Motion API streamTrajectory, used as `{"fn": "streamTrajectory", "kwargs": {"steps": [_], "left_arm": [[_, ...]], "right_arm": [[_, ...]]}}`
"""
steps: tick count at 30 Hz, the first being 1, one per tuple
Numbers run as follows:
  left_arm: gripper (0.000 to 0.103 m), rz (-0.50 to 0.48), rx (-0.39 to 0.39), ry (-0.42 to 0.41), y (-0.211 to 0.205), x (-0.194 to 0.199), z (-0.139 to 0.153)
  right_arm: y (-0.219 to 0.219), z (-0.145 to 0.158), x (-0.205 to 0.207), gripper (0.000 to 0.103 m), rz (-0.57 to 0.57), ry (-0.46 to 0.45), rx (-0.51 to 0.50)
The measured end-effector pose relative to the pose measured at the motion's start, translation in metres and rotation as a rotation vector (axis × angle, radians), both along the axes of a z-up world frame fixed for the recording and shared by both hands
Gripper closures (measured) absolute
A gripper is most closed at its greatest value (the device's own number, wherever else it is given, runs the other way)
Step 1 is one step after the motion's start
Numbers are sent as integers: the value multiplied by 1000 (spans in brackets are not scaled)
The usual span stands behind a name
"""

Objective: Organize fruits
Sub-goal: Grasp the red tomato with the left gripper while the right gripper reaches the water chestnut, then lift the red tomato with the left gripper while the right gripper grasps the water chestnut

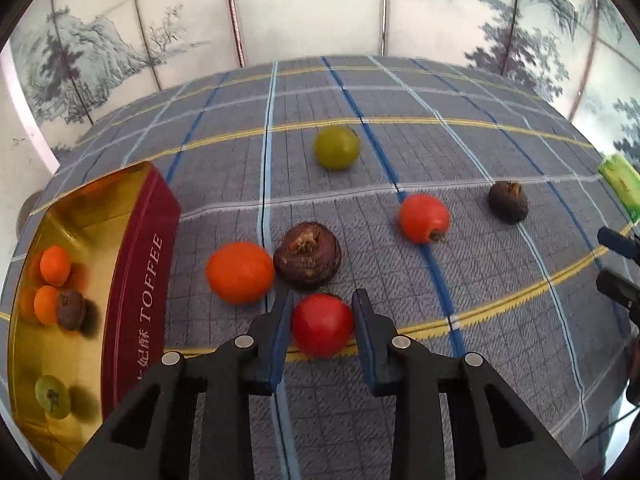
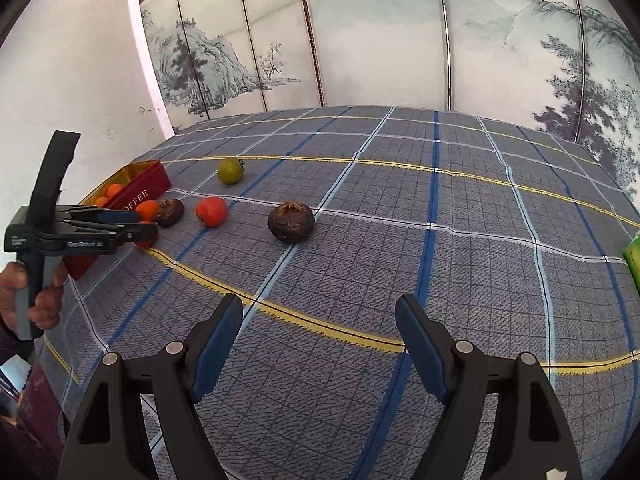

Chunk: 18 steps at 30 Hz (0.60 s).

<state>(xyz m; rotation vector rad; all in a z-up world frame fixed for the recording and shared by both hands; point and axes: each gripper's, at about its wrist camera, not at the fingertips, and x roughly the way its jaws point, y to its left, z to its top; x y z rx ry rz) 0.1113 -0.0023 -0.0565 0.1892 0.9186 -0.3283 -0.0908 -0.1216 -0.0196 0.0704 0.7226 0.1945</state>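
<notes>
My left gripper (image 1: pixel 323 301) is shut on a red round fruit (image 1: pixel 322 325) that sits on the checked tablecloth (image 1: pixel 400 420), a blue pad pressed to each side. Just beyond it lie an orange fruit (image 1: pixel 240 272) and a brown wrinkled fruit (image 1: pixel 307 256). Farther off are a red-orange fruit (image 1: pixel 424 218), a smaller brown one (image 1: pixel 508 202) and a green one (image 1: pixel 337 148). The red TOFFEE tin (image 1: pixel 136 280) at the left holds two orange fruits, a brown one and a green one. My right gripper (image 2: pixel 318 304) stands open over bare cloth, with the brown fruit (image 2: pixel 291 222) ahead of it.
A green packet (image 1: pixel 620 184) lies at the table's right edge. A painted folding screen (image 2: pixel 380 40) stands behind the table. In the right wrist view a person's hand (image 2: pixel 44 300) holds the left gripper's handle near the tin (image 2: pixel 140 188).
</notes>
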Motion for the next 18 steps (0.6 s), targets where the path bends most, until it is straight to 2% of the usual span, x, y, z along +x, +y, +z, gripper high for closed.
{"fn": "streamTrajectory", "kwargs": {"steps": [3,5,7,14,18], "left_arm": [[72,13,-53,9,7,-4,2],[72,26,-114,8,16,-11,10],[72,26,-142,-8,23,-20,22],[72,24,-178,-39,35,-48,55],[72,18,-190,-44,37,-59,67]], "right_arm": [[0,-1,1,25,-8,11,-1],[0,-1,3,19,-13,32,-3],[1,0,7,19,-4,48,0],[15,14,37,19,82,12,-46],[23,8,64,19,134,46,-64]]}}
